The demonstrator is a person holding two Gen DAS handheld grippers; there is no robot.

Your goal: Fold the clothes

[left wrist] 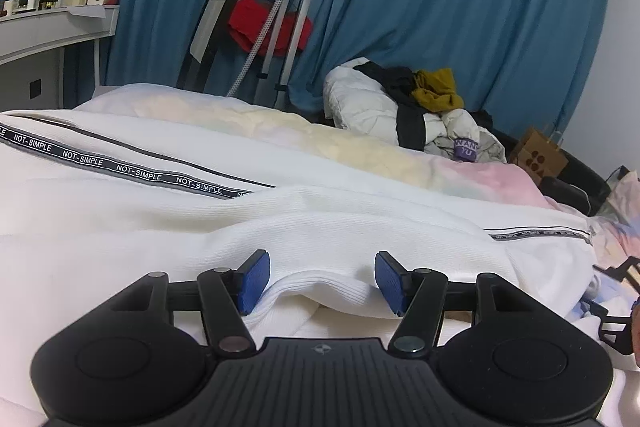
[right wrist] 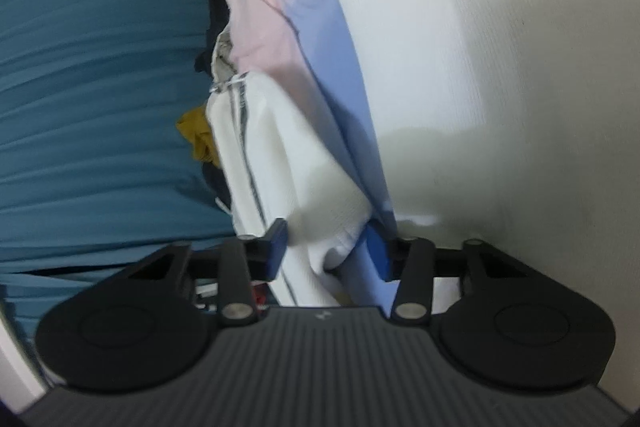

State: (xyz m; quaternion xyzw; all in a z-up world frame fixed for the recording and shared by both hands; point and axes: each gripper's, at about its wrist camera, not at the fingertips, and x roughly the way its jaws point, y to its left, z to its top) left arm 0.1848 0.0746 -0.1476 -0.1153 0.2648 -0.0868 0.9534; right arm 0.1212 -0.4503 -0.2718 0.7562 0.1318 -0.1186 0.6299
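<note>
my left tool (left wrist: 322, 281) gaping, straddles white garment (left wrist: 280, 227) hem to pinch it | right tool (right wrist: 330, 253) sideways, closing round cuff fold; grip unclear | bed (left wrist: 400, 151)

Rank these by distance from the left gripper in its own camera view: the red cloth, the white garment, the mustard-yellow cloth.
1. White garment: between the left gripper's pads.
2. Mustard-yellow cloth: on the pile, right of centre.
3. Red cloth: on the stand by the curtain.
</note>
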